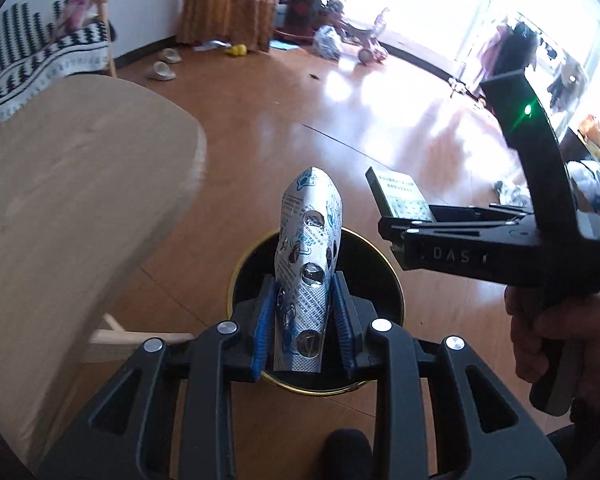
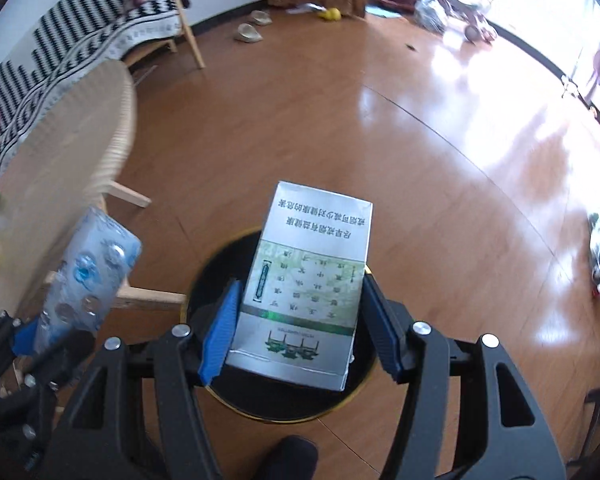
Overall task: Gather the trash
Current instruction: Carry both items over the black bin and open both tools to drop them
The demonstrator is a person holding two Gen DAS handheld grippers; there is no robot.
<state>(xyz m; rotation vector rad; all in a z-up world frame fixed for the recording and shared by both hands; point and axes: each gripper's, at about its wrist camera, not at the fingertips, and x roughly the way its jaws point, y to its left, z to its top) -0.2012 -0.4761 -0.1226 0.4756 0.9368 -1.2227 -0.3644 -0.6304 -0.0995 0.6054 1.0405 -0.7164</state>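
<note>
- Pale round wooden table [image 1: 72,200]: it stands at the far left, its edge near the bin, with a little litter on its top at the margin of the right wrist view; what that litter is cannot be made out.
- Silver-and-blue foil blister pack, curled lengthwise with most pockets burst [image 1: 306,268]: it stands upright between the blue pads of the left gripper [image 1: 305,320], directly above the bin mouth. The pads bracket its lower half; whether both press it or have slackened I cannot tell. I judge it very light, thin and springy, with slick foil and sharp edges, so a pinch across the curled width low down suits it, and it may flutter as it drops.
- Black round waste bin with a gold rim [image 1: 396,280]: it sits open on the wooden floor beneath both grippers.
- Flat silver-and-green printed cardboard cigarette pack [image 2: 306,284]: the right gripper [image 2: 300,332] holds it over the bin by its two long sides, its broad printed face towards the camera. The left pad touches its edge; the right pad seems to sit just off it. It looks empty, light and easily crushed, stiffest along its edges, so those are the places to hold.
</note>
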